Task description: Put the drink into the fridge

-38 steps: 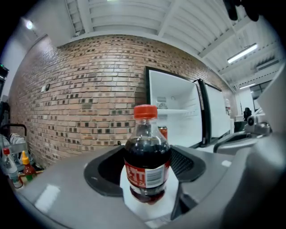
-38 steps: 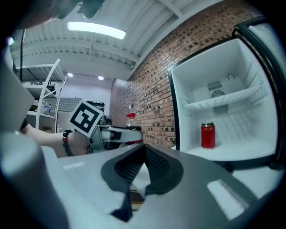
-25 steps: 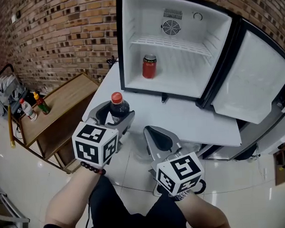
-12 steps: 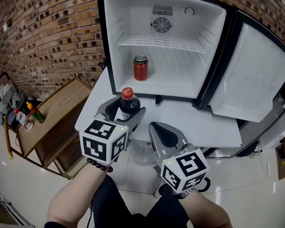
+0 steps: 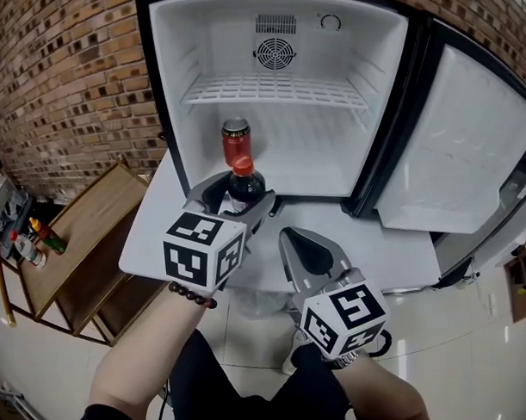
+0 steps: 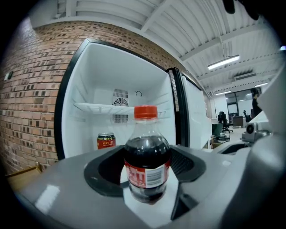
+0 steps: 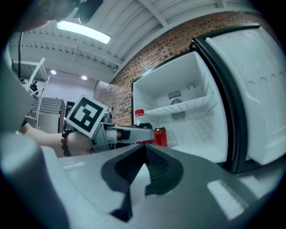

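Note:
A small cola bottle point(image 5: 243, 181) with a red cap stands upright between the jaws of my left gripper point(image 5: 237, 197), which is shut on its body. It hangs over the table at the front lip of the open fridge point(image 5: 169, 105). In the left gripper view the bottle point(image 6: 146, 154) fills the middle, with the fridge straight behind it. A red can point(image 5: 235, 139) stands on the fridge floor just behind the bottle. My right gripper point(image 5: 306, 246) is lower and to the right, shut and empty; in its own view its jaws point(image 7: 145, 150) meet at the tips.
The fridge door point(image 5: 467, 146) stands swung open at the right. A wire shelf point(image 5: 272, 88) spans the upper fridge. The fridge sits on a white table point(image 5: 148, 248). A wooden cart point(image 5: 63, 268) with bottles stands at the left by the brick wall point(image 5: 60, 83).
My left gripper has carried the bottle forward and up, from over the table's front edge to the fridge opening, close in front of the can. The right gripper followed a little.

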{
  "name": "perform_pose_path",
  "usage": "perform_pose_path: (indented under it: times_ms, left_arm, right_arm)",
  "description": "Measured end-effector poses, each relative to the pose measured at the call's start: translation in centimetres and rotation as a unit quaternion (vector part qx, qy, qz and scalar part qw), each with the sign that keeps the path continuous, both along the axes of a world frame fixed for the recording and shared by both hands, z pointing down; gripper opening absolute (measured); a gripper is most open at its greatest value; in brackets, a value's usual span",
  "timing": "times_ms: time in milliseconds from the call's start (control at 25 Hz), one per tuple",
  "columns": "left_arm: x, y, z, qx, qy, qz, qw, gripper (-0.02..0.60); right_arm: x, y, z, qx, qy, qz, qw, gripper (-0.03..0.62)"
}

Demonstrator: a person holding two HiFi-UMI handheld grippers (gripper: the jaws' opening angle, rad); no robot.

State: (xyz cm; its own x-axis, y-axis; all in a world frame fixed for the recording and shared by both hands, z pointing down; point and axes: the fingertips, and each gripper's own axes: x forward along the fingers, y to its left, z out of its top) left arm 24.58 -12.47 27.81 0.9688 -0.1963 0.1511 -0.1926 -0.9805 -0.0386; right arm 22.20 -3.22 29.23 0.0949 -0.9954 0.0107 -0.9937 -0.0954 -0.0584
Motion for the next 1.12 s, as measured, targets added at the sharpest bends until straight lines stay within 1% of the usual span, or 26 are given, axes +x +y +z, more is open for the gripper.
perform_pose_path:
  times_ms: [320, 560, 880, 1120]
  left_arm:
    - [6.1, -2.1, -0.2, 0.004, 0.0, 0.003, 1.0, 0.313]
    - [10.1, -4.4, 0.0, 0.0, -0.003, -0.009, 1.0, 0.314]
    - [14.4, -7.5, 1.2, -0.004, -0.015, -0.034, 0.9993, 0.313]
    - [16.2, -8.6, 1.6, -0.001, -0.014, -0.045, 0.9989, 0.314]
  right_arm:
    - [4.8, 0.0, -0.4, 0.003, 0.006, 0.025, 1.0, 0.0]
    - [8.7, -0.5, -1.4, 0.013, 0.013, 0.039, 0.999, 0.0]
    - [12.1, -2.1, -2.4, 0.021, 0.021, 0.04, 0.999, 0.0]
    - [13.3, -4.1, -2.4, 0.019, 0.028, 0.022, 0.999, 0.0]
